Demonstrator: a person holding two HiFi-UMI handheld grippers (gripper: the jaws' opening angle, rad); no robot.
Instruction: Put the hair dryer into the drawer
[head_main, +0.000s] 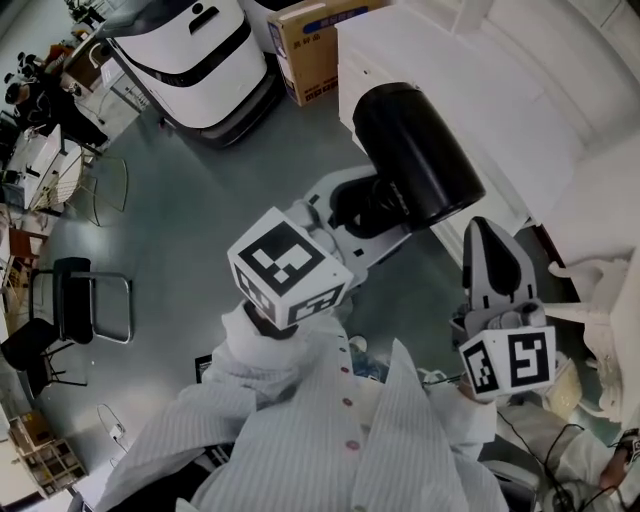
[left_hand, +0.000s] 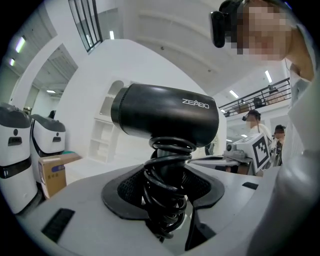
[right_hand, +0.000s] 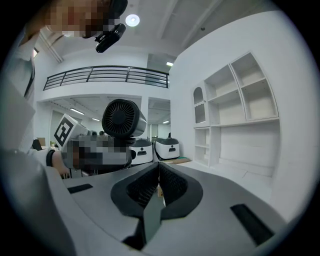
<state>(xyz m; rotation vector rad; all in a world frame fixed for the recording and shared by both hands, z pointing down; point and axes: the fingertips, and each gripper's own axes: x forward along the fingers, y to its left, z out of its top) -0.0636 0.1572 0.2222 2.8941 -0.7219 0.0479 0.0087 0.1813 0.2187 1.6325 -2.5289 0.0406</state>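
Note:
A black hair dryer (head_main: 415, 155) is held up in the air, its barrel pointing away from me toward the white furniture. My left gripper (head_main: 380, 205) is shut on its handle, where the black cord (left_hand: 167, 185) is wound in coils. In the left gripper view the dryer's barrel (left_hand: 165, 116) lies across the picture above the jaws. My right gripper (head_main: 490, 235) hovers to the right of the dryer, shut with nothing in it; its pads (right_hand: 150, 185) meet. In the right gripper view the dryer's rear grille (right_hand: 122, 119) shows at the left. No drawer can be made out.
White shelving (right_hand: 240, 110) and a white cabinet (head_main: 480, 80) stand ahead and to the right. A cardboard box (head_main: 315, 45) and a white machine (head_main: 195, 50) stand on the grey floor beyond. Black chairs (head_main: 85, 300) are at the left.

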